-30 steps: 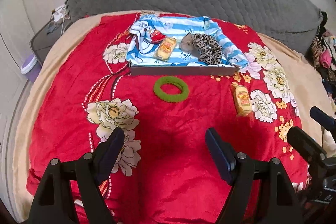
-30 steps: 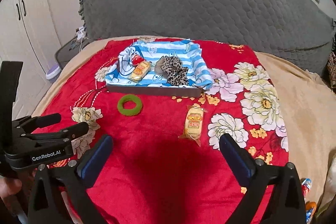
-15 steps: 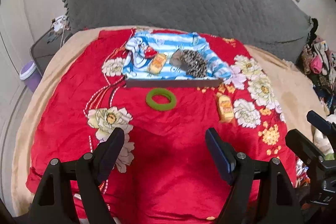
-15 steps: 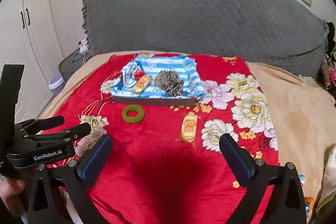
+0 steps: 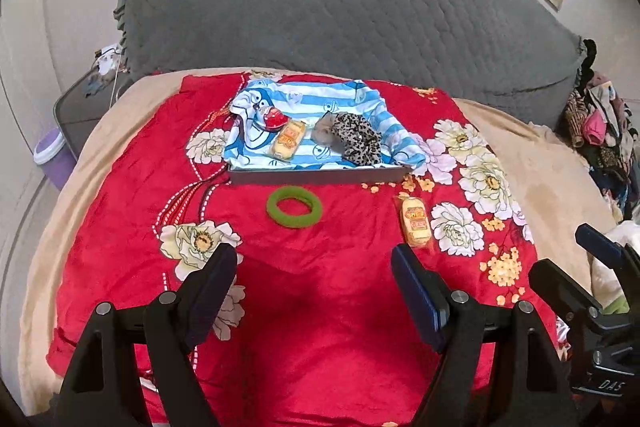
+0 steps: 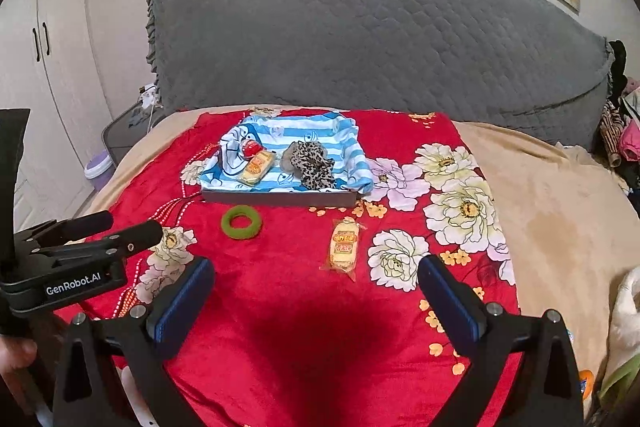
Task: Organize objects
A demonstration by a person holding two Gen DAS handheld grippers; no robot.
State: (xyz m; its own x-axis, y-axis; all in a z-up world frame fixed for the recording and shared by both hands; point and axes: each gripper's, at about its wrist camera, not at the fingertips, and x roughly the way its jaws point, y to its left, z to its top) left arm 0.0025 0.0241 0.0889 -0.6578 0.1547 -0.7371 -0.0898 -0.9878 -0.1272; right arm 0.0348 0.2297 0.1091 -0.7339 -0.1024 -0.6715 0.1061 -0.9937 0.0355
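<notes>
A grey tray lined with blue-striped cloth sits far back on the red floral blanket. In it lie a red object, a yellow snack packet and a leopard-print cloth. A green ring lies in front of the tray. A second yellow snack packet lies to its right. My left gripper and right gripper are both open and empty, hovering near the bed's front, well short of the objects.
A grey quilted headboard stands behind the bed. A side table and purple bin are at left. Clothes are piled at the right. White wardrobe doors are at far left.
Both grippers pulled back and tilted up from the bed, so the objects look farther away. Both stayed open. Nothing on the bed moved.
</notes>
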